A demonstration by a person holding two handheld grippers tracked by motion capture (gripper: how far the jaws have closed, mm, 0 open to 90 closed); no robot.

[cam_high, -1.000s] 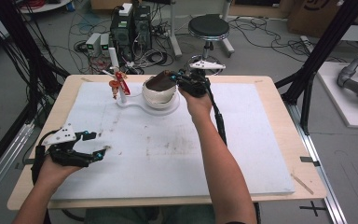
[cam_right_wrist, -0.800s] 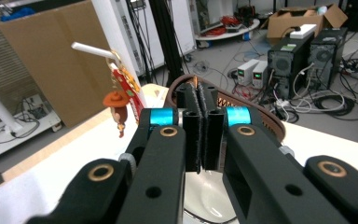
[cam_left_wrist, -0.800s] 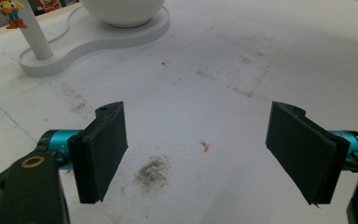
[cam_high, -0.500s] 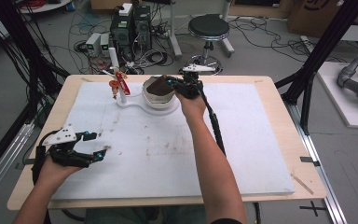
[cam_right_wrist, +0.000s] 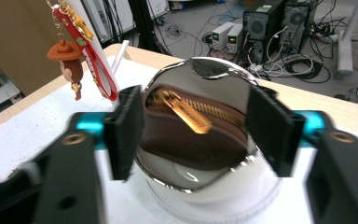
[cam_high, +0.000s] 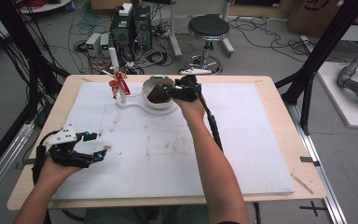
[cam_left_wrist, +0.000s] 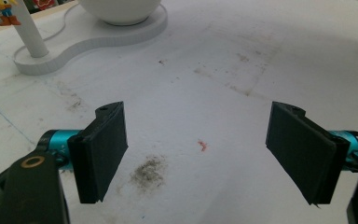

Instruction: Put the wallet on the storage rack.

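A brown zip pouch (cam_right_wrist: 191,140) with a gold zipper lies inside a shiny bowl (cam_right_wrist: 216,65) that sits on a white stand (cam_high: 135,103). My right gripper (cam_right_wrist: 196,107) hovers at the bowl (cam_high: 150,86). Its jaws have just been opening and now stand apart on either side of the pouch (cam_high: 157,95) without pressing it. In the high view the right gripper (cam_high: 170,91) reaches in from the bowl's right side. My left gripper (cam_high: 99,143) rests low over the white mat at the near left. The left gripper (cam_left_wrist: 196,116) is open with nothing between its pads.
A white post (cam_high: 120,91) on the stand carries a red-strapped keychain figure (cam_right_wrist: 72,58) just left of the bowl. The white mat (cam_high: 242,140) covers the wooden table (cam_high: 279,93). Computers, cables and a stool stand beyond the far edge.
The right gripper has sunk a little and shifted left onto the bowl, and its jaws have gone from shut to apart. The left hand has stayed put.
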